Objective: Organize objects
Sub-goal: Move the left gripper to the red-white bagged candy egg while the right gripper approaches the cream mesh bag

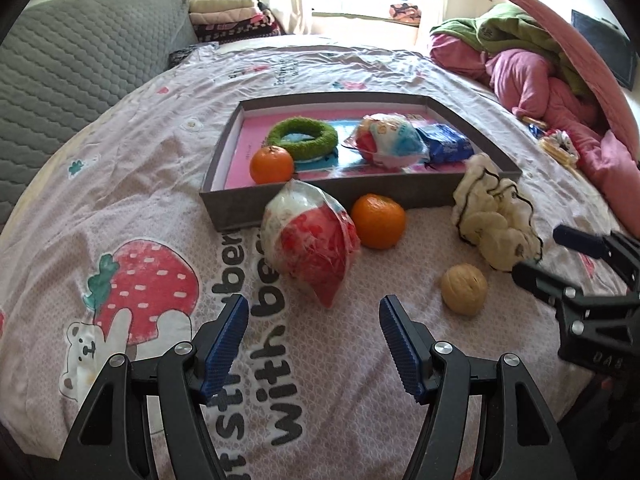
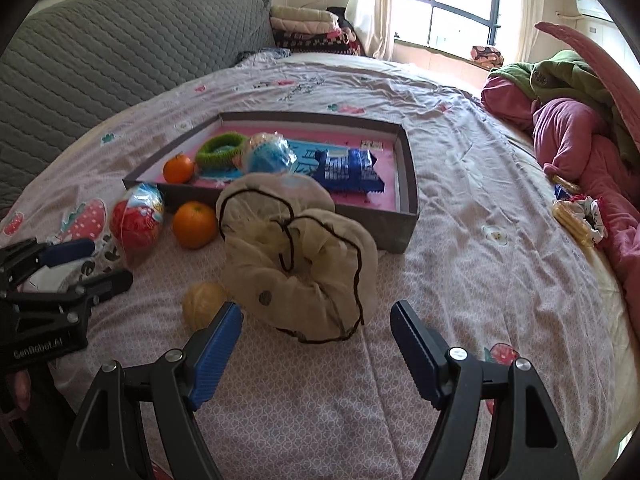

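A shallow grey tray (image 1: 224,206) with a pink floor sits on the printed bedsheet (image 1: 160,152).

Tray contents:
- A green fuzzy ring (image 1: 303,137) lies toward the rear left.
- An orange (image 1: 271,165) rests in the near left corner, just beside the ring.
- A wrapped ball in clear plastic (image 1: 390,140) sits at the centre.
- A blue snack packet (image 1: 448,143) lies just beside that ball on its right; in the right wrist view the packet (image 2: 346,168) occupies the right half of the floor.

Items outside the tray, on the sheet:
- A second wrapped ball, red and white (image 1: 312,240), leans against the tray's near wall.
- A second orange (image 1: 378,221) sits just beside it, near that wall.
- A cream fabric pouch with dark cord trim (image 1: 494,216) stands at the tray's near right corner.
- A walnut (image 1: 464,289) lies near the pouch.

Left gripper (image 1: 314,316): fingers spread, holding nothing, directed at the red-and-white ball.

Right gripper (image 2: 316,322): fingers spread, holding nothing, with the pouch (image 2: 298,256) just ahead of the gap and the walnut (image 2: 204,306) beside its left finger.
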### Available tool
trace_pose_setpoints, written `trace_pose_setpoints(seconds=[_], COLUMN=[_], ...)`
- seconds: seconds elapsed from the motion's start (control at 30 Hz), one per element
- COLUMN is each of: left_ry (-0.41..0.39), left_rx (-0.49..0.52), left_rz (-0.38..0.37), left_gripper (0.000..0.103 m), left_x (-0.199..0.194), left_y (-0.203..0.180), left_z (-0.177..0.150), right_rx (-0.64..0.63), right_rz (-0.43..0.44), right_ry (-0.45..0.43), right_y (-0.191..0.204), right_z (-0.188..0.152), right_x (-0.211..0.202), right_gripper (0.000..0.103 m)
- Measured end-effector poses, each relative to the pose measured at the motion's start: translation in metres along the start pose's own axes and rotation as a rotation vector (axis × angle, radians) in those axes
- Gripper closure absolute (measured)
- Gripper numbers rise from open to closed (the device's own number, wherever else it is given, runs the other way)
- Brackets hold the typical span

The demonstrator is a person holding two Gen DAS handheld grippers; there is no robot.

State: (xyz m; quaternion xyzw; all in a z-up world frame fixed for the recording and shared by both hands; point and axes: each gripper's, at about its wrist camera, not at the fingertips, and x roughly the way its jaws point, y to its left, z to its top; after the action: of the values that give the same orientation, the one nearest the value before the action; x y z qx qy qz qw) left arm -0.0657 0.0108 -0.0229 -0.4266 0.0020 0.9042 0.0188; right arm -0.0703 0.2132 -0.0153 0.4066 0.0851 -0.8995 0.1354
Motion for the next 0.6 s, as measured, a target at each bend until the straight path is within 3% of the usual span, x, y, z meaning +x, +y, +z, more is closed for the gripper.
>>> trace_pose_setpoints(seconds=[0.4, 0.6], left_ry=[0.045, 0.029], left_rx=[-0.079, -0.072], left_rz=[-0.025, 0.007], left_gripper=[0.033, 0.033], left_x=[0.028, 0.033], left_y=[0.010, 0.009], left_z=[0.019, 0.028], right_rx=[-0.044, -0.061], right_rz=[-0.033, -0.046], right_ry=[0.044, 0.053], right_y=[0.004, 0.007], right_z=[0.006, 0.017], right_x=[0.023, 0.036], right_gripper=[0.027, 0.027])
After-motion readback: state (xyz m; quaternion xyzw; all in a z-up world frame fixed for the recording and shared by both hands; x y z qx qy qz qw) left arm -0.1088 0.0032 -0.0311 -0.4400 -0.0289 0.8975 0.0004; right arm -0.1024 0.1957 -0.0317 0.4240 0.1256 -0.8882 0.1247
